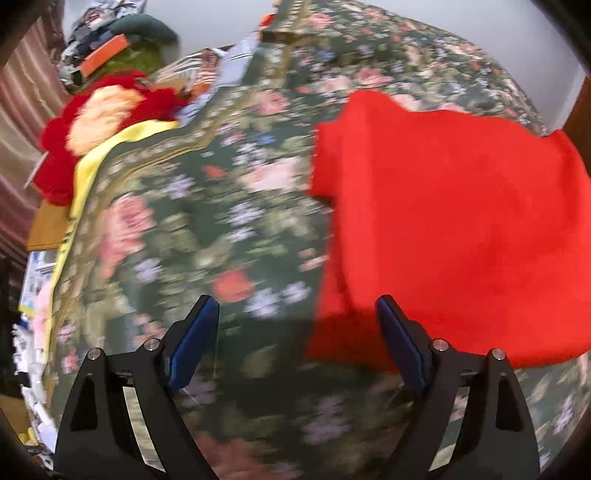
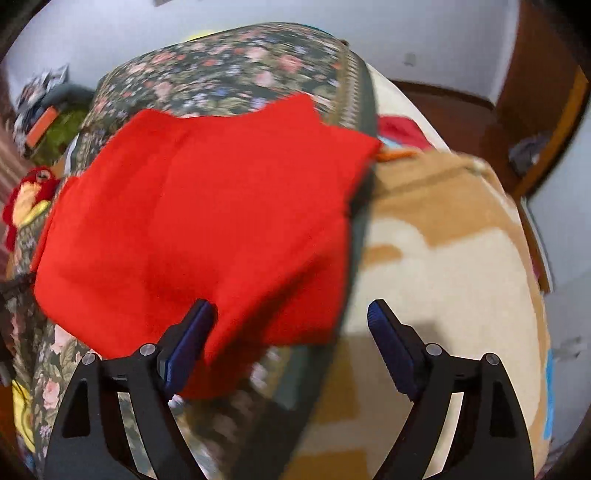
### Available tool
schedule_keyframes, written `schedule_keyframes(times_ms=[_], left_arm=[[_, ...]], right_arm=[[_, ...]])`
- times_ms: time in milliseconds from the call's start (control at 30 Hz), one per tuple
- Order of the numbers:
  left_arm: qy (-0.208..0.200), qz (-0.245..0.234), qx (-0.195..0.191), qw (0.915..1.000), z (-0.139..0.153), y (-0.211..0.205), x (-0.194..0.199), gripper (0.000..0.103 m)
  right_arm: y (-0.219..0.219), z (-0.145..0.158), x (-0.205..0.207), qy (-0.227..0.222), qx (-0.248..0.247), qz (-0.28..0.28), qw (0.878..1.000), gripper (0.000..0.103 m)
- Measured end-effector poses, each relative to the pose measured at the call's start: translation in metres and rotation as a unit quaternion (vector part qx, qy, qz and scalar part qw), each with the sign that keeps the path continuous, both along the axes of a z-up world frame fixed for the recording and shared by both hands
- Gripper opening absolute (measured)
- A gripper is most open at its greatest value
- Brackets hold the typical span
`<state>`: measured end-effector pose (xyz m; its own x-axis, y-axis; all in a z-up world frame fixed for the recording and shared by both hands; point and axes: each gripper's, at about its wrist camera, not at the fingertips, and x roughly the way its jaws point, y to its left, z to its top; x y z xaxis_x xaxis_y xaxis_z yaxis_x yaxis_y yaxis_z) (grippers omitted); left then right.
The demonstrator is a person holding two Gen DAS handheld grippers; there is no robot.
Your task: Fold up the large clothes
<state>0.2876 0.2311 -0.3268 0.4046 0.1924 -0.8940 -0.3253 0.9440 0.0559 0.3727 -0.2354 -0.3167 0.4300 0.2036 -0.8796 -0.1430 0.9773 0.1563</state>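
You're over a bed spread with a dark floral cover [image 1: 207, 229]; a beige-and-tan blanket [image 2: 454, 266] lies along its right side. Pale wall [image 2: 424, 33] behind. Brown wooden furniture [image 2: 532, 92] far right. Striped maroon curtain [image 1: 22, 122] left, clutter heaped [image 1: 110, 48] beside it.

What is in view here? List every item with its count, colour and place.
red garment: one, bright red, spread flat on the floral bedcover
floral bedcover: one, dark green with pink and lilac flowers, over the bed
blanket: one, cream and tan, right of the bedcover
plush toy: one, red and peach, at the bed's left edge
clutter pile: mixed colours, far left corner
left tongs: one, black with blue pads, open above the garment's left edge
right tongs: one, same, open above its right edge
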Motion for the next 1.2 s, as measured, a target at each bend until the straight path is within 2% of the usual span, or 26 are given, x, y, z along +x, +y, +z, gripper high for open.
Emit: schedule_keyframes(times_ms=[67, 133, 200, 267, 367, 400, 567, 633, 667, 733, 833, 900, 933, 967, 1000, 1100, 1200], left_arm=[[-0.014, 0.009, -0.028, 0.9995, 0.003, 0.012, -0.012, 0.089], [-0.022, 0.024, -0.038, 0.9987, 0.009, 0.018, -0.021, 0.089], [-0.028, 0.036, -0.034, 0.9984, 0.017, 0.021, -0.027, 0.089], [-0.033, 0.044, -0.027, 0.9981, 0.024, 0.020, -0.027, 0.089], [-0.044, 0.054, -0.007, 0.9975, 0.038, 0.016, -0.033, 0.089], [-0.052, 0.052, -0.011, 0.9972, 0.044, 0.015, -0.035, 0.089], [-0.099, 0.035, -0.080, 0.9912, 0.069, -0.001, -0.045, 0.089], [-0.114, 0.023, -0.130, 0.9847, 0.073, -0.009, -0.046, 0.089], [-0.118, 0.019, -0.154, 0.9807, 0.073, -0.011, -0.044, 0.089], [-0.125, 0.011, -0.230, 0.9649, 0.066, -0.018, -0.042, 0.089], [-0.118, 0.007, -0.311, 0.9429, 0.048, -0.024, -0.036, 0.089], [-0.110, 0.019, -0.340, 0.9339, 0.036, -0.027, -0.032, 0.089], [-0.103, 0.028, -0.361, 0.9266, 0.025, -0.028, -0.029, 0.089], [-0.097, 0.035, -0.382, 0.9182, 0.016, -0.027, -0.027, 0.089], [-0.094, 0.041, -0.410, 0.9063, 0.007, -0.027, -0.024, 0.089], [-0.100, 0.068, -0.460, 0.8795, -0.014, -0.019, -0.018, 0.088], [-0.111, 0.090, -0.462, 0.8753, -0.021, -0.007, -0.010, 0.087]], right_arm=[[-0.016, -0.001, -0.002, 0.005, -0.004, -0.027, 1.000, 0.083], [-0.027, 0.000, -0.006, 0.009, -0.011, -0.053, 0.998, 0.083], [-0.036, 0.003, -0.009, 0.009, -0.023, -0.074, 0.997, 0.083], [-0.042, 0.013, -0.013, 0.002, -0.012, -0.081, 0.997, 0.083], [-0.038, 0.034, -0.017, -0.022, 0.001, -0.079, 0.997, 0.083], [-0.035, 0.043, -0.019, -0.033, 0.003, -0.075, 0.997, 0.083], [-0.005, 0.079, -0.016, -0.087, 0.018, -0.041, 0.995, 0.083], [0.009, 0.088, -0.014, -0.101, 0.025, -0.024, 0.994, 0.083], [0.017, 0.092, -0.014, -0.107, 0.031, -0.014, 0.994, 0.083], [0.034, 0.095, -0.011, -0.117, 0.038, 0.008, 0.992, 0.083], [0.058, 0.092, -0.010, -0.117, 0.041, 0.039, 0.992, 0.083], [0.072, 0.084, -0.008, -0.109, 0.040, 0.058, 0.991, 0.083], [0.078, 0.079, -0.006, -0.104, 0.038, 0.068, 0.992, 0.083], [0.086, 0.073, -0.003, -0.097, 0.034, 0.077, 0.992, 0.083], [0.091, 0.068, -0.002, -0.091, 0.032, 0.084, 0.992, 0.083], [0.104, 0.051, 0.003, -0.070, 0.020, 0.100, 0.992, 0.083], [0.109, 0.037, 0.006, -0.049, 0.015, 0.107, 0.993, 0.083]])
